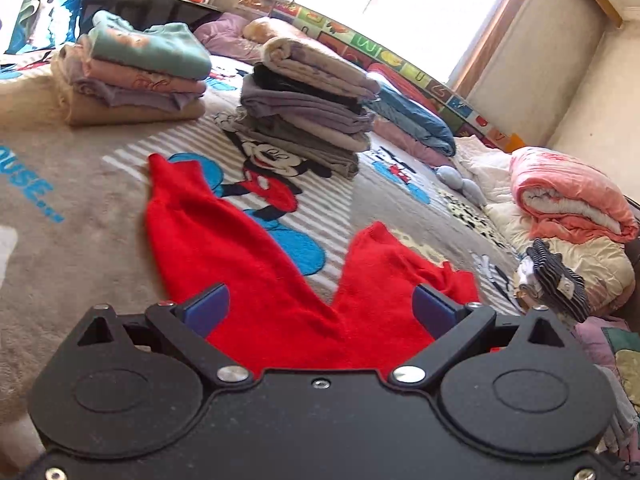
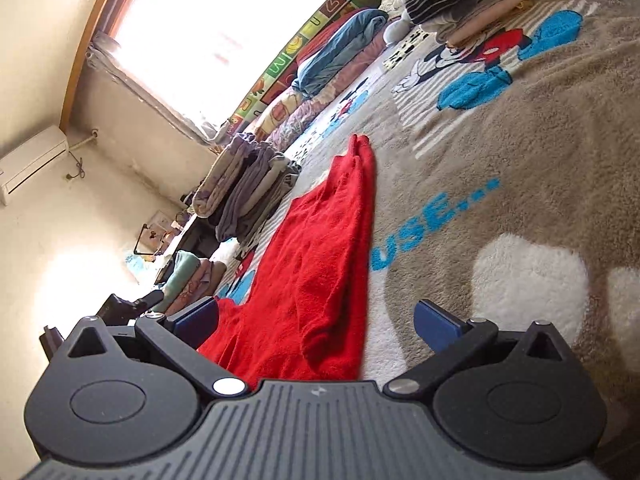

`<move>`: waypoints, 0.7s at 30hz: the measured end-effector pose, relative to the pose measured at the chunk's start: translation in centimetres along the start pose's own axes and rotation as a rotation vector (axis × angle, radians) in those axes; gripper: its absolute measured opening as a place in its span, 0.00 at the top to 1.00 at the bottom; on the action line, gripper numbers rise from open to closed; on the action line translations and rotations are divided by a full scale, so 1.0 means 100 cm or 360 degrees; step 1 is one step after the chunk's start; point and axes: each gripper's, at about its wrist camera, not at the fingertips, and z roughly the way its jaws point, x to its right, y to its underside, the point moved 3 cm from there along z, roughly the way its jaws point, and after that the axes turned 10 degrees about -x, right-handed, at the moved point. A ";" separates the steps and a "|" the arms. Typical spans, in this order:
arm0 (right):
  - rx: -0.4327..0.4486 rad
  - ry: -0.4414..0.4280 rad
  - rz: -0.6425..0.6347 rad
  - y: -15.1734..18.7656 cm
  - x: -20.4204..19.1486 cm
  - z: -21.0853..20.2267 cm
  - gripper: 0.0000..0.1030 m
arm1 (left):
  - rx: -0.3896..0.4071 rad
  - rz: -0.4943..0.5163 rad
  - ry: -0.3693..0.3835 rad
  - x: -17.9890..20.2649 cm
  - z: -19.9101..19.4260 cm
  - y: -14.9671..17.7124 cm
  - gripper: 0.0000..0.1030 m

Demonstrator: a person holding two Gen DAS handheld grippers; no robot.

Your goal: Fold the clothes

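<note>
Cartoon-mouse blanket (image 1: 80, 184), bright window (image 2: 224, 20), wall air conditioner (image 2: 32, 160).

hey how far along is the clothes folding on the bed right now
Done: two stacks of folded clothes sit on the cartoon blanket. In hand: nothing is gripped; the red garment lies spread out, unfolded, in front of the open left hand-held gripper and the open right hand-held gripper. Left: folding the red garment and stacking it. Whether more clothes are waiting, I can't tell.
</note>
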 end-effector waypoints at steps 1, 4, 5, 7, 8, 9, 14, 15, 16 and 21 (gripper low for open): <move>-0.0003 -0.0008 -0.0006 0.000 -0.001 0.000 0.00 | -0.0006 -0.0026 -0.0014 -0.009 0.001 0.001 0.04; -0.0004 -0.0011 -0.0013 0.000 -0.003 0.000 0.00 | -0.0026 -0.0171 -0.0015 -0.038 0.003 0.003 0.04; 0.0002 -0.0002 -0.0009 0.000 -0.002 0.001 0.00 | -0.0020 -0.0215 -0.0028 -0.047 0.003 0.002 0.04; 0.0003 0.0026 0.0019 -0.001 0.003 0.004 0.00 | -0.0005 -0.0302 -0.0018 -0.062 0.002 -0.001 0.04; -0.0006 0.0024 0.0064 0.000 0.009 0.007 0.00 | 0.0003 -0.0346 -0.0013 -0.069 0.002 -0.002 0.04; -0.0013 0.0021 0.0109 0.000 0.015 0.010 0.00 | -0.0008 -0.0407 -0.0005 -0.077 0.004 -0.003 0.04; 0.0018 0.0024 0.0088 0.001 0.019 0.017 0.00 | 0.0003 -0.0580 0.0025 -0.099 0.021 -0.010 0.05; 0.0024 0.0026 0.0075 0.001 0.018 0.018 0.00 | 0.0015 -0.0595 0.0038 -0.101 0.024 -0.014 0.05; 0.0029 0.0026 0.0064 0.002 0.018 0.019 0.00 | 0.0020 -0.0592 0.0042 -0.103 0.027 -0.018 0.08; -0.0026 -0.0091 0.0114 -0.007 0.025 0.016 0.00 | 0.0024 -0.0623 0.0124 -0.116 0.046 -0.035 0.25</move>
